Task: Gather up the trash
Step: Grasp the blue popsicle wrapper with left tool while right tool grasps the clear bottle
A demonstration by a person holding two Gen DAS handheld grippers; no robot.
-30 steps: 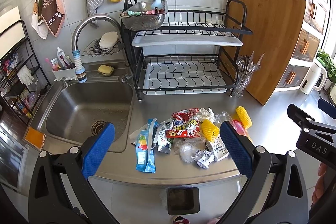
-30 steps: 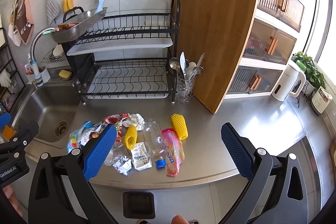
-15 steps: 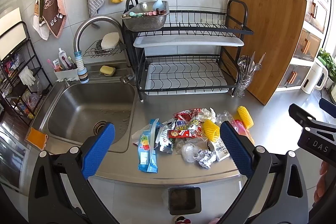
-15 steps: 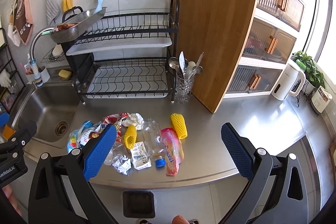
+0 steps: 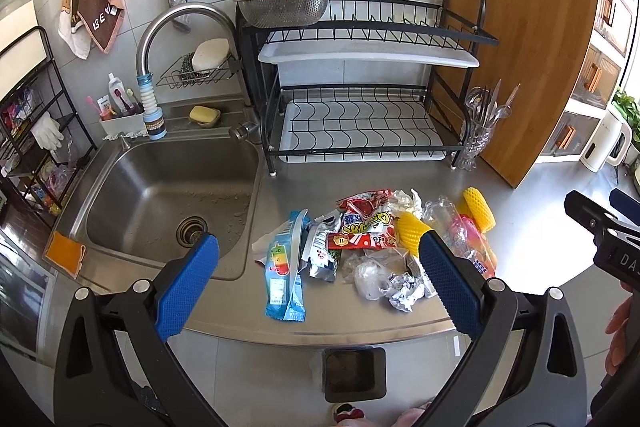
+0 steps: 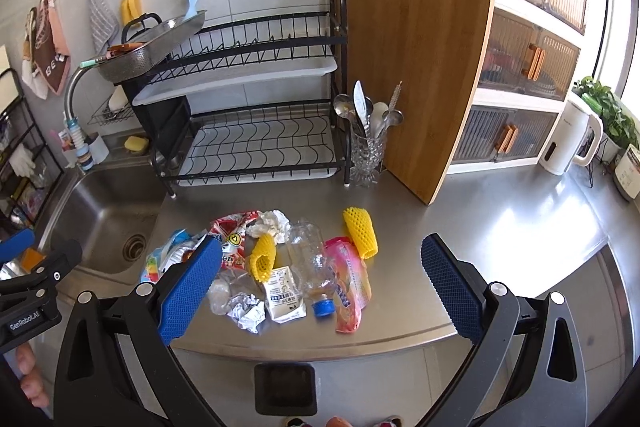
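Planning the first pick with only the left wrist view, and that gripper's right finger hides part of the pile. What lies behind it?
Observer: A crushed clear bottle, its blue cap toward the counter edge.
Operator: Anything beside it?
Observer: A pink wrapper lies along its right side and a white sachet on its left.
Operator: Is the right gripper free?
Observer: Yes. The right gripper is wide open above the pile and holds nothing.

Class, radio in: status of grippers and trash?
Left gripper open, empty. Right gripper open, empty. Trash pile on counter, untouched. Nothing blocking.
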